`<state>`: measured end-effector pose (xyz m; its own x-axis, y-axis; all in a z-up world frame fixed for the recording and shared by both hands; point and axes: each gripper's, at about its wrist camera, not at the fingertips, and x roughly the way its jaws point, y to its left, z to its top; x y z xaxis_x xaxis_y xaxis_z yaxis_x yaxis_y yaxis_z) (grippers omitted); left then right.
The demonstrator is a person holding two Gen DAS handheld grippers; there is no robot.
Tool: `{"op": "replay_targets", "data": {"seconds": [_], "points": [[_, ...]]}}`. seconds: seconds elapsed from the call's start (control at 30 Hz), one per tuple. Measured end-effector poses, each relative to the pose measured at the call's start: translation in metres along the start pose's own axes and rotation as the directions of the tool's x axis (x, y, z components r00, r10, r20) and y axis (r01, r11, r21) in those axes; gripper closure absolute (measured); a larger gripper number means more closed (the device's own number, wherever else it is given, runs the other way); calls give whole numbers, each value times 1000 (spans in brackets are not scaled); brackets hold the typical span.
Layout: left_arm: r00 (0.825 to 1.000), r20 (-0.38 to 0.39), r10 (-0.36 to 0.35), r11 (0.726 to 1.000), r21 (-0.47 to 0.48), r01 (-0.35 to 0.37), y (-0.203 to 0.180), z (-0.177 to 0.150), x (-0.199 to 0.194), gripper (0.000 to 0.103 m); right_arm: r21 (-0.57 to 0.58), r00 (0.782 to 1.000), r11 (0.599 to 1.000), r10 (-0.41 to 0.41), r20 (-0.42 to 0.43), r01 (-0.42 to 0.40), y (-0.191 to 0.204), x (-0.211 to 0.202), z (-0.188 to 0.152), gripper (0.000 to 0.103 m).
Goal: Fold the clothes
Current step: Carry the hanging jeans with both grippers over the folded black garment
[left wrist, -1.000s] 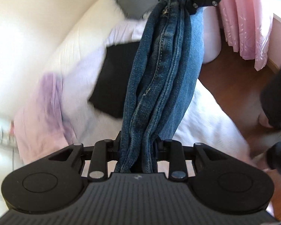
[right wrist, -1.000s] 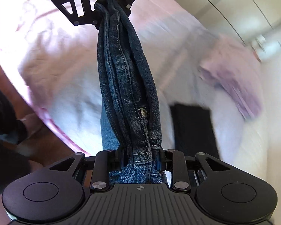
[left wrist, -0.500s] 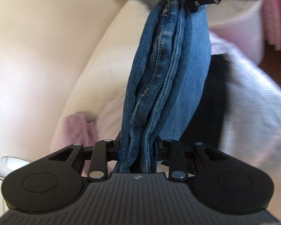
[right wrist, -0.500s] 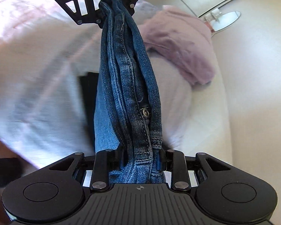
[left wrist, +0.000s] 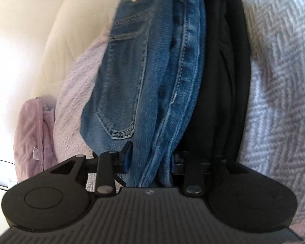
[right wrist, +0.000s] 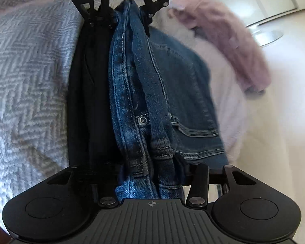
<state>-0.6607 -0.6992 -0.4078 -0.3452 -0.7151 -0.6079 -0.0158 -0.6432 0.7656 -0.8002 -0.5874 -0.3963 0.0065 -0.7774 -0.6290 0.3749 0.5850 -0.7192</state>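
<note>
A bunched pair of blue jeans [left wrist: 152, 81] stretches between my two grippers and rests on the bed, its back pocket spread flat to the side. My left gripper [left wrist: 150, 160] holds one end; its jaws are opening slightly and the pads still touch the denim. In the right wrist view my right gripper [right wrist: 150, 172] has the waistband end of the jeans [right wrist: 152, 93] between its jaws. These are opening and stand wider than the bundle was squeezed. The left gripper [right wrist: 128, 14] shows at the far end there. A folded black garment [left wrist: 223, 81] lies right beside the jeans.
A grey-white herringbone blanket [left wrist: 278, 81] covers the bed on the black garment's side. A crumpled pink-purple garment [right wrist: 223, 40] lies near the bed's edge beyond the jeans, against cream padding [left wrist: 67, 30]. A round pale tabletop [right wrist: 268, 36] stands past it.
Both grippers swung down to the bed with the jeans, which now lie beside the black garment. The right gripper's jaws have spread apart; the left's look almost the same.
</note>
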Motion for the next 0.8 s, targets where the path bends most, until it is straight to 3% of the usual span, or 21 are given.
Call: {"op": "replay_targets", "data": {"seconds": [0.17,0.33,0.5,0.63,0.73,0.8], "points": [[1000,-13,-19,1000,-12,19,13,3,-9,76,-1,1000,1000,24,-19,-24,-13,-6,-1,54],[1000,4,-6,998,-68,6,12,10,-40,77,19,999,999,28,-30,-27,-20,-20,-1,63],[1000,-16,-23,1000,-15,22,-16,2,-19,76,-34,999,999,21,-44,-23,-1,-20,-2,61],[1000,9,3,1000,-29,-3,-2,0,-33,75,61,998,998,38,-45,-36,-19,-26,-2,61],[1000,-12,-9,999,-36,8,-12,1,-28,76,61,999,998,31,-32,-29,-21,-30,-4,61],[1000,-26,0,1000,13,0,-26,1,-23,76,23,999,999,26,-39,-25,-15,-28,-5,61]]}}
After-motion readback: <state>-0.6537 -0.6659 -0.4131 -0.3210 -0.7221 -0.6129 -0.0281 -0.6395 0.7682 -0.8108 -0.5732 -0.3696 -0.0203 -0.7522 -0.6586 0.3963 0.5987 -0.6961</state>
